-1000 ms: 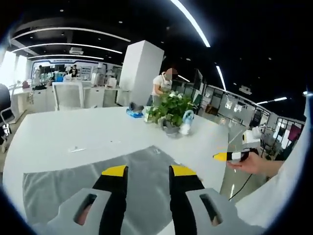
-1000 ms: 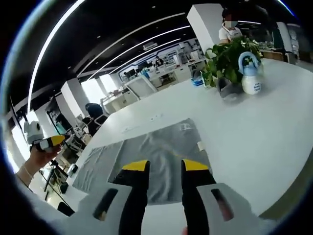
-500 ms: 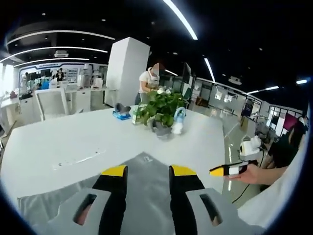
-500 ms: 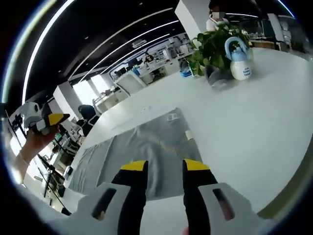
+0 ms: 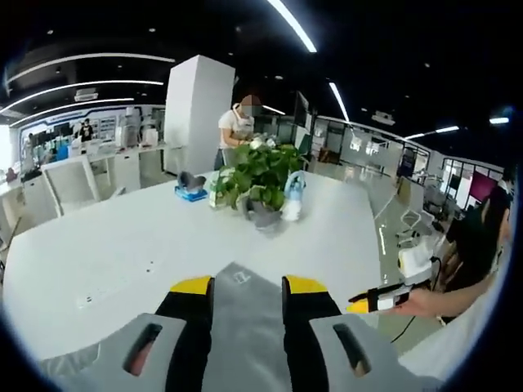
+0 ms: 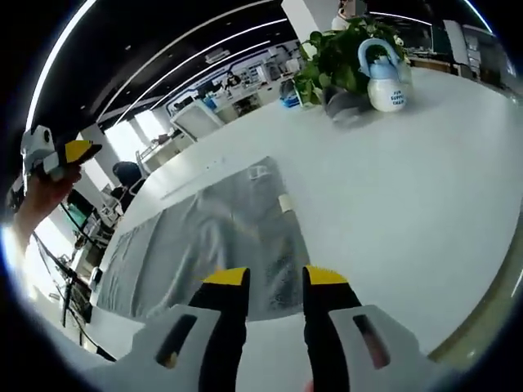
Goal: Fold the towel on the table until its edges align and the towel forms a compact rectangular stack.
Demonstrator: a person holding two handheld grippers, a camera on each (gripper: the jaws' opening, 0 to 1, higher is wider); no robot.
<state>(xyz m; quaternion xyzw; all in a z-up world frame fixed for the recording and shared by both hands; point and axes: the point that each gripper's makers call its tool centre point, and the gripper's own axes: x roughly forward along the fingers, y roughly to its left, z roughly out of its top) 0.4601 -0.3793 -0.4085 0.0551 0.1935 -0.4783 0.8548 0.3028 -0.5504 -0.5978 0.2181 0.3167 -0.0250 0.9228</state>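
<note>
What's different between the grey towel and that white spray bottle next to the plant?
The grey rectangular towel lies flat and spread on the white table, near the right claw; the white plastic spray bottle with the blue top stands upright, farther off beside the green potted plant. Both rest on that table.

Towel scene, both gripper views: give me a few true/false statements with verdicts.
1. The towel lies spread on the white table. True.
2. The right gripper is shut on the towel. False: its jaws are open, holding nothing.
3. A potted plant and a spray bottle stand on the table. True.
4. The towel is red. False: it is grey.
5. The left gripper is open. True.
</note>
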